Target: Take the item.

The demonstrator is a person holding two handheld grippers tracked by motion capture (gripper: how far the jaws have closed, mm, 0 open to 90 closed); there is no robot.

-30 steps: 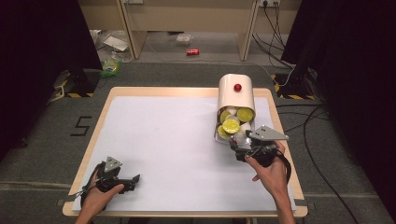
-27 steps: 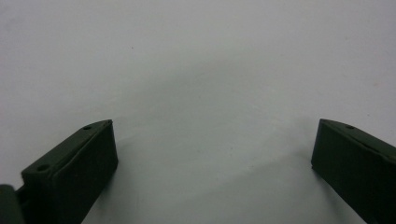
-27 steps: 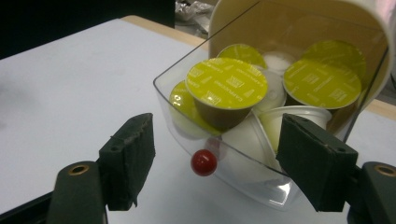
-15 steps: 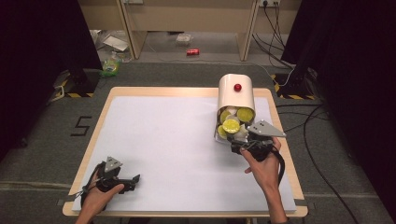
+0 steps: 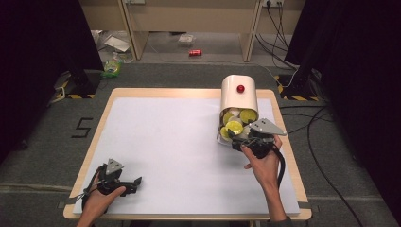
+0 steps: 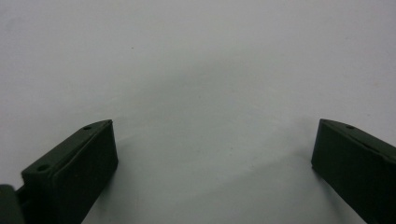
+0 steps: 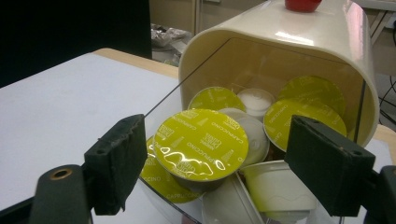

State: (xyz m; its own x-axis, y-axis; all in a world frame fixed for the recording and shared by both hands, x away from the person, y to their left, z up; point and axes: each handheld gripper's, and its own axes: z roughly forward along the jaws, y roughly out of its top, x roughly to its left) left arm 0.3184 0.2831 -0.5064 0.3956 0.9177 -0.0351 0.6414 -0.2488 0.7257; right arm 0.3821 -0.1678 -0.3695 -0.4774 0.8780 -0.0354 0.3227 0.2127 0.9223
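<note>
A white sheet (image 5: 175, 142) covers the wooden table (image 5: 104, 111). On the grey floor beyond its far edge a red can (image 5: 195, 53) lies near crumpled packaging (image 5: 112, 67), and black cables (image 5: 317, 118) trail along the right.

Even overhead light brightens the white table (image 5: 179, 142) while its surroundings stay dark. Glare streaks the yellow capsule lid (image 7: 201, 142) between the right gripper (image 7: 229, 163) jaws; near jaws blur softly.
</note>
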